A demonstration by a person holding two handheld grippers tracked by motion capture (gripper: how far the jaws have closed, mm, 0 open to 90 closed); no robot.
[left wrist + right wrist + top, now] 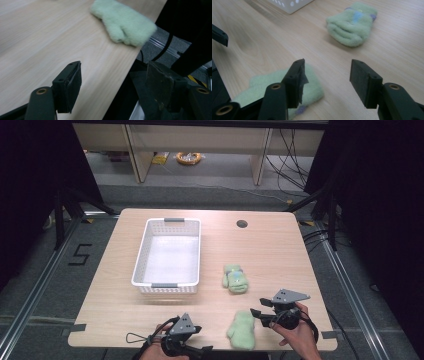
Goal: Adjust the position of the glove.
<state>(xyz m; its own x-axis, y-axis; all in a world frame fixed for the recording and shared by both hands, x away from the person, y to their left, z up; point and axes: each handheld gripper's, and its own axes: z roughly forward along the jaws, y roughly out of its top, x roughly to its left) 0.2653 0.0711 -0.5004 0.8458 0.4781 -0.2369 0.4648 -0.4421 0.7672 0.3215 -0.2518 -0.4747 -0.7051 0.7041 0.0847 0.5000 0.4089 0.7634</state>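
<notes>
Two pale green mittens lie on the wooden table. One mitten point(235, 279) point(352, 23), with a blue and purple patch, is right of the basket. The other mitten point(241, 330) point(123, 22) point(312, 87) lies at the table's front edge. My right gripper point(256, 313) point(327, 77) points left over this near mitten's upper end. Its jaws stand open, one above the fabric and the other over bare wood. My left gripper point(202, 350) point(115, 77) is at the front edge, left of the near mitten and aimed toward it, open with nothing between its jaws.
A white perforated basket point(141, 255) point(289, 5) stands left of centre with nothing in it. A round cable hole point(242, 223) sits at the back of the table. The table's front edge point(125, 75) runs beneath my left gripper, with dark floor and cables beyond.
</notes>
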